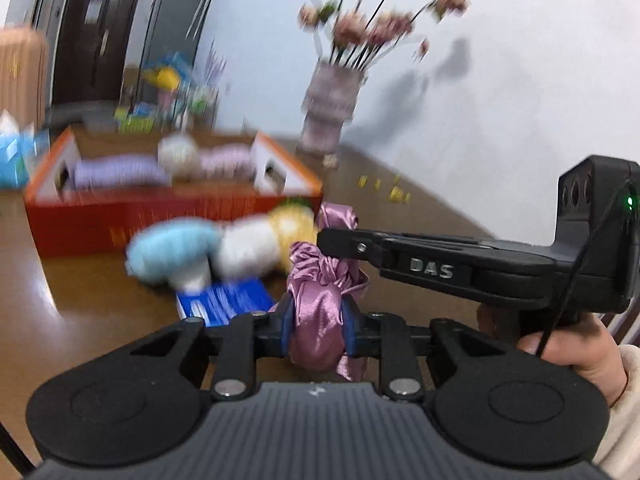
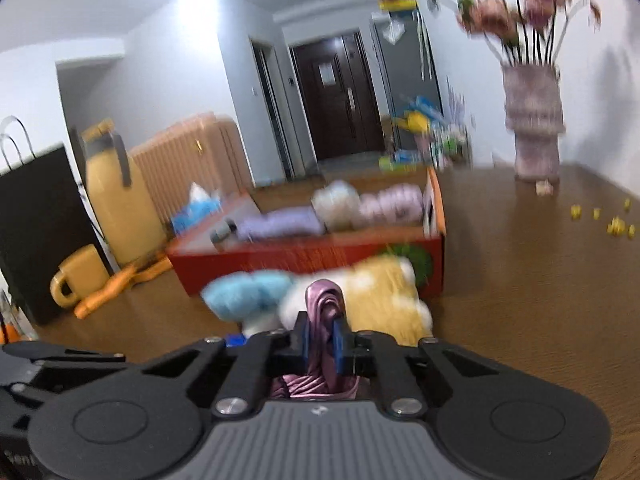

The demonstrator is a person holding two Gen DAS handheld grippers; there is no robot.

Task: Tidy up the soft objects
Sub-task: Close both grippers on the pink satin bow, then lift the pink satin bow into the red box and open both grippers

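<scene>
I have my left gripper [image 1: 316, 322] with its blue-padded fingers [image 1: 285, 322] clamped on the shiny pinkish-purple satin scrunchie [image 1: 318, 304], which bulges between the pads and hangs a little below them. My right gripper [image 2: 323, 338] has its own blue-padded fingers [image 2: 310, 338] pressed together on another fold of the same satin fabric [image 2: 323, 300]. In the left wrist view that right gripper [image 1: 332, 240] reaches in from the right and its tip meets the upper part of the scrunchie, so the cloth is held between both tools above the brown wooden tabletop [image 1: 400, 216].

Just beyond the scrunchie lie a fluffy light-blue plush piece [image 1: 172, 252] and a white and yellow plush toy [image 1: 276, 236], both blurred; they sit on the tabletop right in front of the open red and orange cardboard box [image 1: 160, 220]. Inside the box I can see lilac rolled soft items [image 2: 280, 222] on either side of a cream fluffy ball [image 2: 336, 204]. A blue flat packet [image 1: 228, 300] lies under the blue plush piece, close to my left fingers.

Further back on the right stands a pale mauve vase with pink flowers [image 2: 534, 128], with small yellow bits [image 2: 616, 228] scattered on the tabletop near it. To the left of the box are a yellow insulated jug [image 2: 116, 196] and a yellow mug [image 2: 78, 276].
</scene>
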